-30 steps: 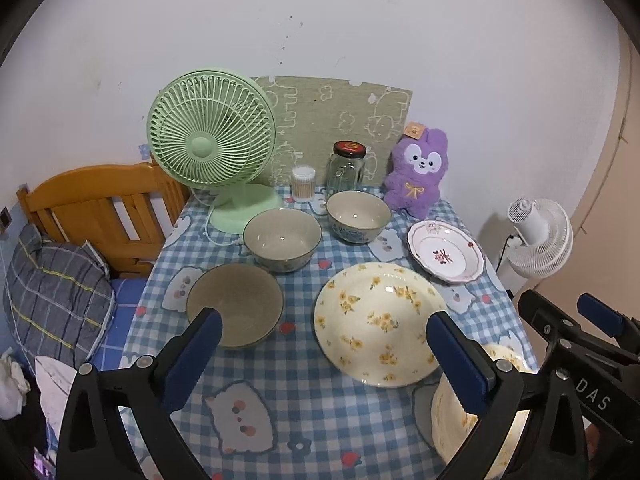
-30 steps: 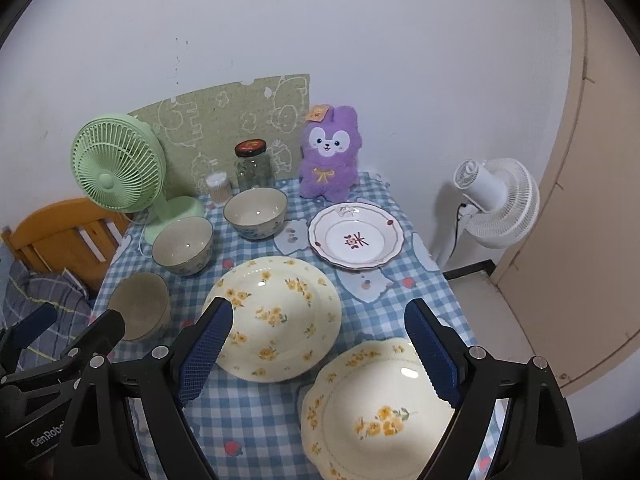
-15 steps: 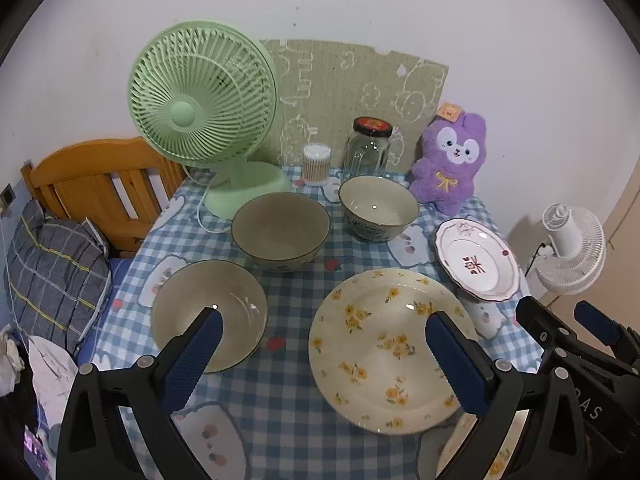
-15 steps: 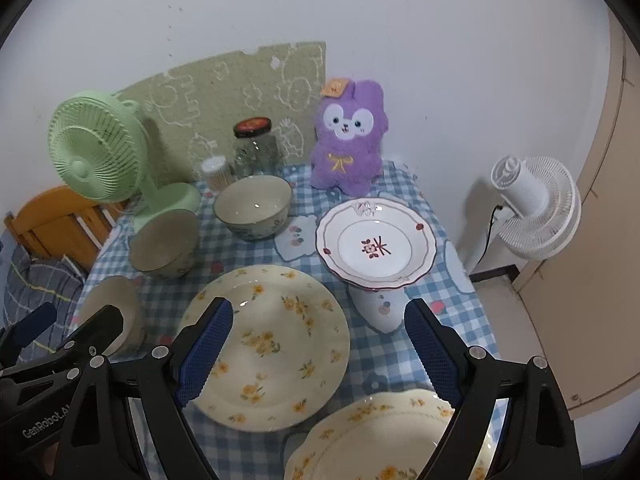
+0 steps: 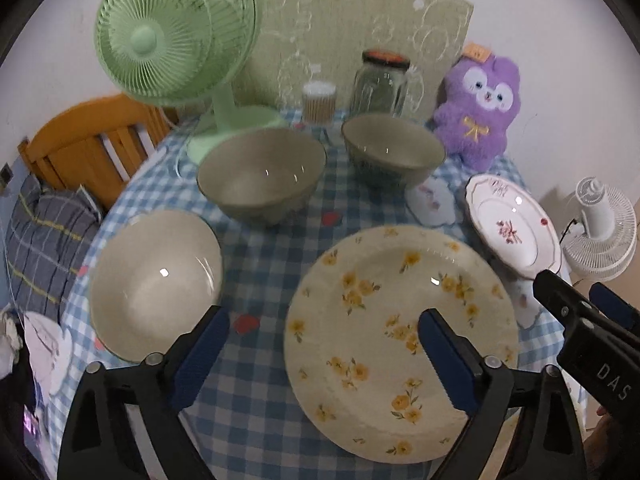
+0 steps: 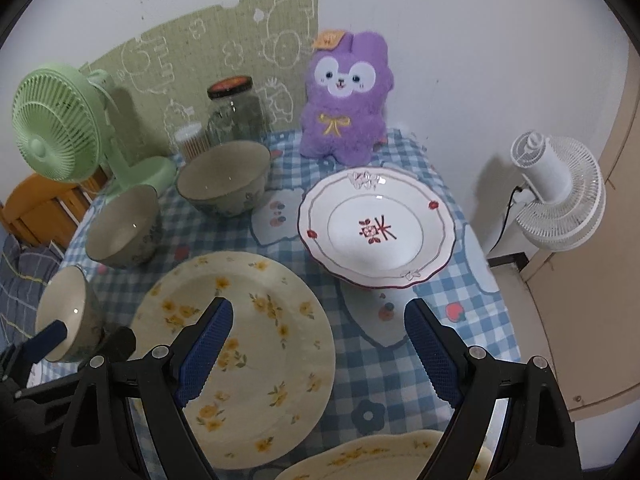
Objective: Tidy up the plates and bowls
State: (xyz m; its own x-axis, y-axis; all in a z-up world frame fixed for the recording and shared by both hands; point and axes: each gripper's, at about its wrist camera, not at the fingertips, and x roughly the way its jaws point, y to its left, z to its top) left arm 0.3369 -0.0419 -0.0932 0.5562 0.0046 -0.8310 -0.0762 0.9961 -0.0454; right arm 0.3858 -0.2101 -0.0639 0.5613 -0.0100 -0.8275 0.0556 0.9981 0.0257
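- Left gripper [image 5: 322, 348]: held spread wide with nothing between the fingers, above the near edge of the table [image 5: 260, 264].
- Right gripper [image 6: 318, 340]: likewise spread and empty; its black body is seen at the lower right of the left wrist view.
- Near bowl [image 5: 156, 284]: set ahead and left of the left gripper, close by its left finger; two more bowls, middle bowl [image 5: 262, 174] and far bowl [image 5: 394, 152], are placed further back, apart from one another.
- Yellow-flowered plate [image 5: 400, 340]: laid flat between both grippers, under the left gripper's right finger and the right gripper's left finger.
- Red-patterned plate [image 6: 376, 226]: found straight ahead of the right gripper, beyond its fingertips; the right hand is judged nearer to it.
- Second flowered plate [image 6: 384, 456]: only its rim is seen, below the right gripper.
- Stacking is judged not yet begun.
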